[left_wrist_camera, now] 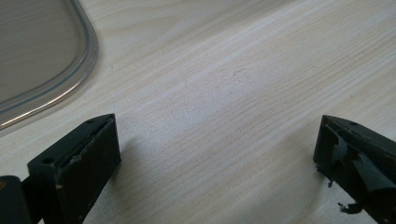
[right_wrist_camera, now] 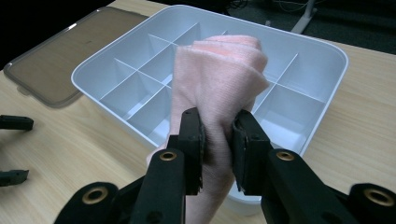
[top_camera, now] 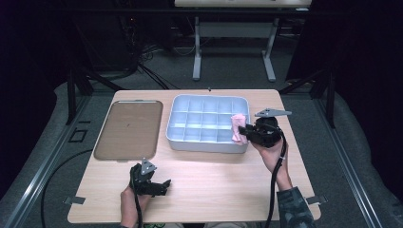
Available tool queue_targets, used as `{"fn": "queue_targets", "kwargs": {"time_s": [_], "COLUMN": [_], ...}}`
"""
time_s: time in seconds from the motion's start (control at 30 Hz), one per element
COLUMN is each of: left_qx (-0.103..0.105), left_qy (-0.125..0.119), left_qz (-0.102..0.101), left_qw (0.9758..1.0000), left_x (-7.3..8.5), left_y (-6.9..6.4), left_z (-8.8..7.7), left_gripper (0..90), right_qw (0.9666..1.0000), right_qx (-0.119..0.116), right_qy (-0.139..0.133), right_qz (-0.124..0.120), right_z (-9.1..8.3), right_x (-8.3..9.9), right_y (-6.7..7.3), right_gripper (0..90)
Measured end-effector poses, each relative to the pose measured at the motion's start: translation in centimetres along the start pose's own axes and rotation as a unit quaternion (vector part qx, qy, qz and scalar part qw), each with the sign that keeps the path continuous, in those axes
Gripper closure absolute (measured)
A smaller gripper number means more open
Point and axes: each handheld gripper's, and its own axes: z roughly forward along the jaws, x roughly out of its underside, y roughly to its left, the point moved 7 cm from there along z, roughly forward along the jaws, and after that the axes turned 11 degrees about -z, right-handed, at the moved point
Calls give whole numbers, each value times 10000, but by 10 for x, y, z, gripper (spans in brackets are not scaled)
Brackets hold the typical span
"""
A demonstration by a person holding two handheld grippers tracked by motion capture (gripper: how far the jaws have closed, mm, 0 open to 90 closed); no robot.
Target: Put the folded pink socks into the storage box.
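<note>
A folded pink cloth (right_wrist_camera: 219, 79) is pinched between the jaws of my right gripper (right_wrist_camera: 217, 140), which is shut on it. In the high view the right gripper (top_camera: 247, 132) holds the pink cloth (top_camera: 237, 127) over the right end of a white divided tray (top_camera: 183, 137). The white divided tray (right_wrist_camera: 322, 51) has several empty compartments. My left gripper (top_camera: 164, 184) rests low near the table's front left, open. The left gripper (left_wrist_camera: 217, 149) has only bare wood between its wide-apart jaws.
A clear brownish lid (top_camera: 127, 129) lies flat to the left of the tray; the lid's rounded corner (left_wrist_camera: 88, 56) lies just beyond the left gripper. The wooden table (top_camera: 214, 185) ends at its front edge close to the hands. A desk frame stands behind.
</note>
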Motion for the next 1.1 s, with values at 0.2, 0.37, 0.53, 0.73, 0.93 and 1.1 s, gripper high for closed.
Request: {"fn": "queue_targets", "kwargs": {"time_s": [0.2,0.37,0.53,0.73,0.93,1.1], "left_qx": [1,1,0,1,2,2], "left_qy": [3,1,1,1,2,4], "left_qz": [-1,1,2,2,1,1], "left_qw": [10000,10000,10000,10000,10000,10000], "left_x": [0,0,0,0,0,0], "left_y": [0,0,0,0,0,0], "left_z": [0,0,0,0,0,0], "left_gripper": [5,5,5,5,5,5], "right_qw": [9998,9996,9991,9981,9959,9918], "right_qx": [147,213,301,442,592,724], "right_qy": [92,183,288,424,646,922], "right_qz": [19,38,-43,-113,-246,-511], "right_z": [8,15,26,39,51,62], "right_x": [1,3,3,5,9,16], "right_y": [-9,-16,-20,-25,-28,-27], "right_gripper": [754,754,754,753,753,753]}}
